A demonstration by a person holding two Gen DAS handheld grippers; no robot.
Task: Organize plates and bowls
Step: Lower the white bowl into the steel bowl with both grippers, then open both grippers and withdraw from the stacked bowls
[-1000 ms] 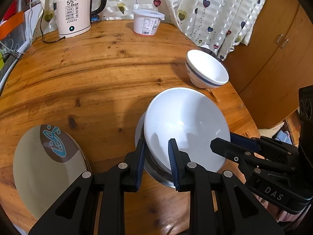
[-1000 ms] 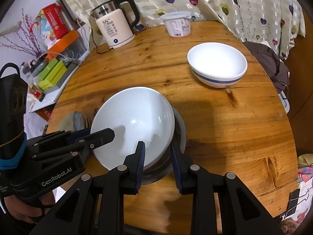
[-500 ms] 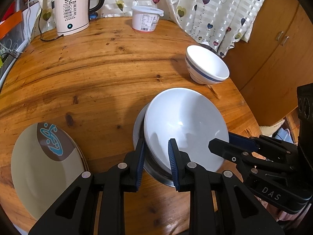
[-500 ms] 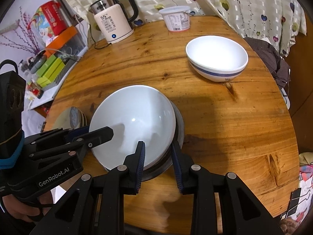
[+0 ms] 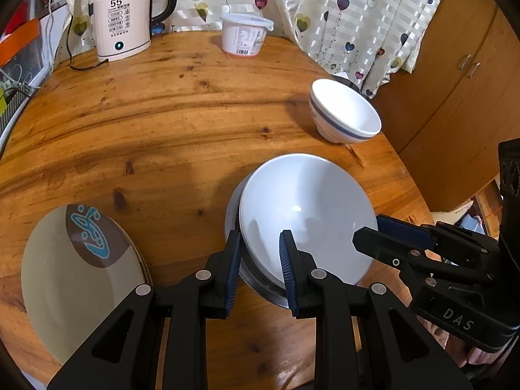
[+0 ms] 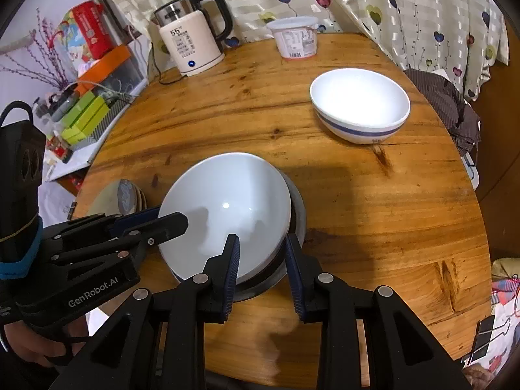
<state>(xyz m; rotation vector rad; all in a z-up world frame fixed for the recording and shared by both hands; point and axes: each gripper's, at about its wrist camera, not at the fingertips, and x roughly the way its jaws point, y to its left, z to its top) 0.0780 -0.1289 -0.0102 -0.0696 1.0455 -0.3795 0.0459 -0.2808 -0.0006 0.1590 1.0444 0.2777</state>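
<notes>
Currently | round wooden table (image 5: pixel 182 123) under both claws | beige plate stack (image 5: pixel 74 279) left of left gripper (image 5: pixel 260 266), probably sorted | white bowl (image 5: pixel 305 221) nested on metal dish (image 6: pixel 297 208), both grippers pinching the rims together, likely to lift level; right gripper (image 6: pixel 261 266) at near-right rim | blue-banded bowl (image 6: pixel 359 110) beyond, unstacked

Round varnished wooden table (image 5: pixel 169 123): cream electric kettle (image 5: pixel 122 21) at 11 o'clock; white lidded plastic tub (image 5: pixel 244 34) at 12; blue-banded white bowl (image 5: pixel 344 115) at 2; beige plate stack (image 5: pixel 74 279) at 8.
</notes>
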